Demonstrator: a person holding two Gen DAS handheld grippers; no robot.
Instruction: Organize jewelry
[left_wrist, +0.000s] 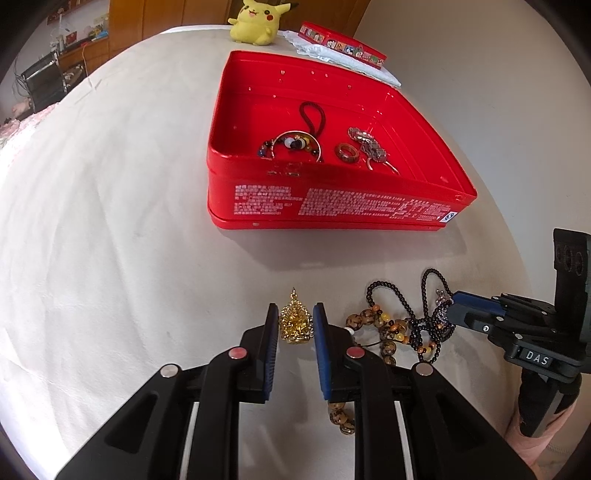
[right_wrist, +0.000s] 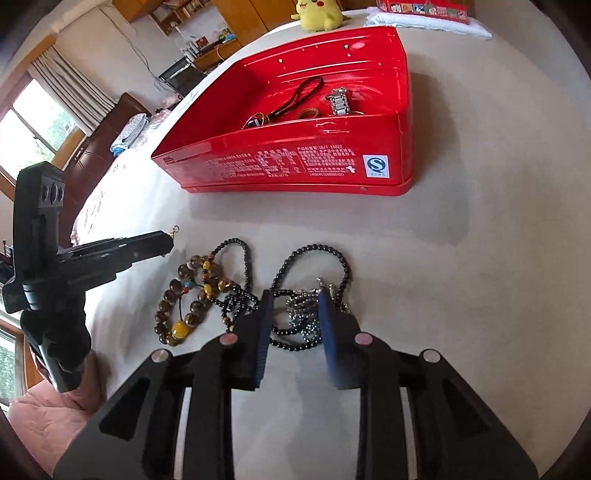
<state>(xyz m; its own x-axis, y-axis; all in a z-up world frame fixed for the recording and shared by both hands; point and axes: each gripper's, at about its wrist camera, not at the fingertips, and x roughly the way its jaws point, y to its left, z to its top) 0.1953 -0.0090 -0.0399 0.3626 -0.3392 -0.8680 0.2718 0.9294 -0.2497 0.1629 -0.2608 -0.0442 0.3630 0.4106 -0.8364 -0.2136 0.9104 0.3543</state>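
Your left gripper (left_wrist: 295, 325) stands spread around the small, rigid gold pendant (left_wrist: 294, 323); pinch its flat sides gently.

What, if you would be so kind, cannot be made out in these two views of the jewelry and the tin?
- Right wrist view: the near wall of the red tin hides the lower parts of the pieces inside.
- Left wrist view: the left gripper covers part of the brown bead bracelet.
- Right wrist view: whether the right gripper touches the silver chain.
- Both views: the tin's white print is too small to read.
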